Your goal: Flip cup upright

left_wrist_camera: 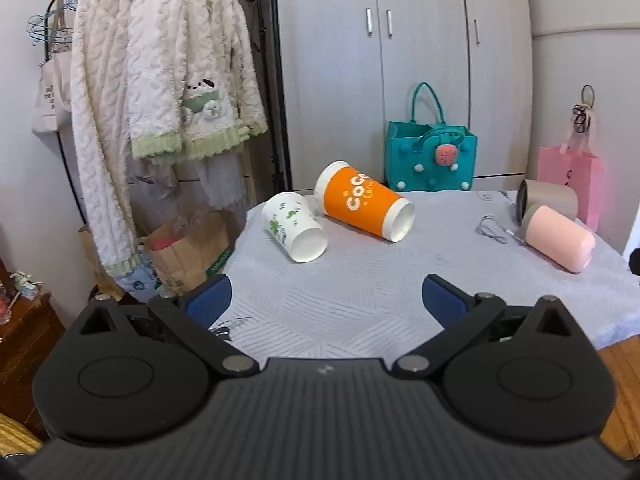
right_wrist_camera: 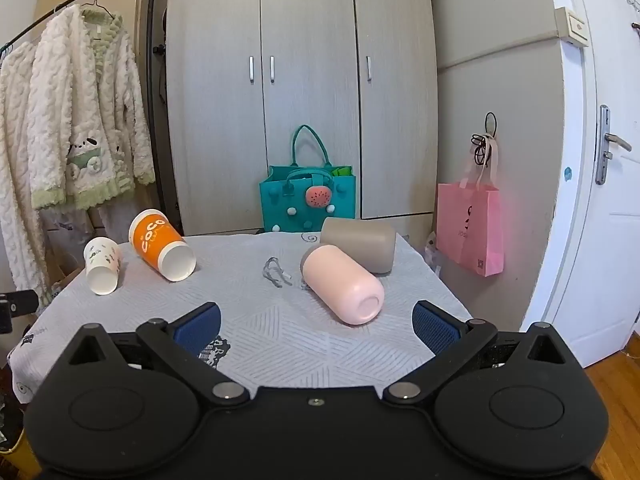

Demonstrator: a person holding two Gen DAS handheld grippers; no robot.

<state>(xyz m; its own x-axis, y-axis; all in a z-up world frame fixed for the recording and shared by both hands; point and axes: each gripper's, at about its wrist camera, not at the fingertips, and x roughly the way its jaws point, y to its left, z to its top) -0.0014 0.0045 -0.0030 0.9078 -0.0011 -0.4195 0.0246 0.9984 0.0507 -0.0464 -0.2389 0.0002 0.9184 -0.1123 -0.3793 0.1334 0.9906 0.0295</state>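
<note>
The left gripper point(left_wrist_camera: 325, 300) is hovering over the near edge of the table with its jaws spread wide and nothing between them. The right gripper point(right_wrist_camera: 316, 326) is doing the same, jaws spread and empty.

Just ahead of the right gripper, the pink cup point(right_wrist_camera: 342, 284) is lying on its side on the grey tablecloth point(right_wrist_camera: 280, 340), with the beige cup point(right_wrist_camera: 360, 248) lying on its side behind it, close or touching. Ahead of the left gripper, the white cup point(left_wrist_camera: 294, 226) and the orange cup point(left_wrist_camera: 364, 202) are lying on their sides too, mouths turned toward the camera.

No cup is being gripped yet, so the task looks to be at its approach step. The next move probably calls for advancing one gripper, closing the jaws around a cup's body and rotating it until its base sits on the cloth.
</note>
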